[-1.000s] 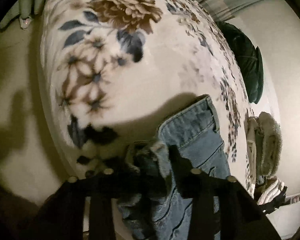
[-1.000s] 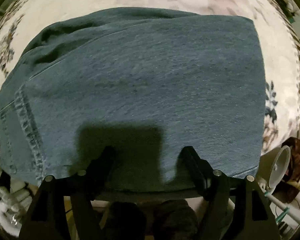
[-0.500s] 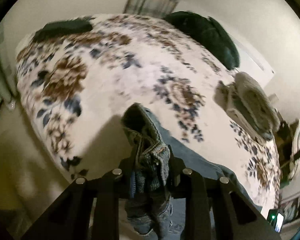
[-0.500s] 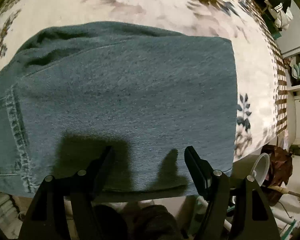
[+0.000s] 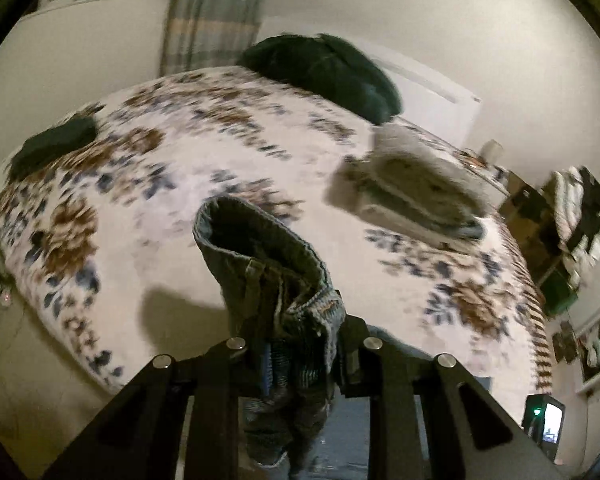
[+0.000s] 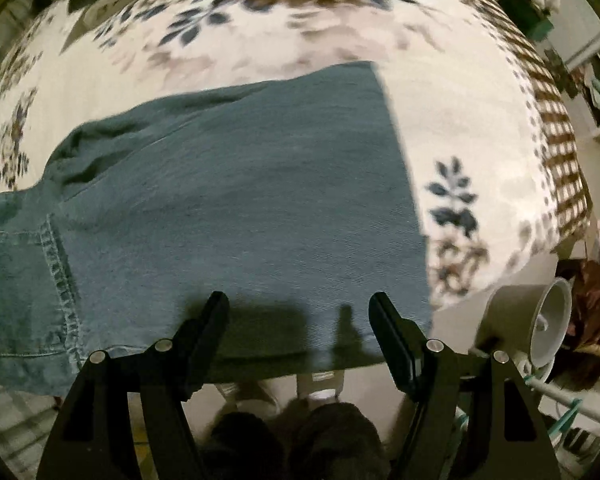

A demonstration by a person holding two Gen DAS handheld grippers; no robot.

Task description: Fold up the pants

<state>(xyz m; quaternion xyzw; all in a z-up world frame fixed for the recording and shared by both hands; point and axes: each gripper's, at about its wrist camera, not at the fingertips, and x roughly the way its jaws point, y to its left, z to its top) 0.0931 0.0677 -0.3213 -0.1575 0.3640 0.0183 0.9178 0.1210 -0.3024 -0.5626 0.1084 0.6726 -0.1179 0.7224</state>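
The bed (image 5: 172, 184) is covered by a cream blanket printed with brown and blue flowers, and most of both views is filled by it. At its far end a dark green pillow (image 5: 328, 76) is seen against the wall, and a second dark cushion (image 5: 54, 146) lies near the far left corner. A folded grey-beige pile of fabric (image 5: 412, 188) rests on the right side of the bed, well apart from the jeans. Behind the bed a striped curtain (image 5: 216, 12) hangs. In the right wrist view a white lamp shade (image 6: 536, 320) is seen lying on its side on the floor just beyond the bed's corner.

The jeans (image 6: 236, 208) are spread flat on the near edge of the bed in the right wrist view, with a stitched seam and a pocket at the left and a straight folded edge at the right. Their near edge hangs slightly over the bed's side. In the left wrist view a bunched part of the jeans (image 5: 268, 272), with its hem curled into a loop, is lifted above the blanket and a shadow is cast below it.

The left gripper (image 5: 296, 344) is clamped on that bunched denim. The right gripper (image 6: 300, 312) is held above the near edge of the jeans with its jaws wide apart and nothing between them.
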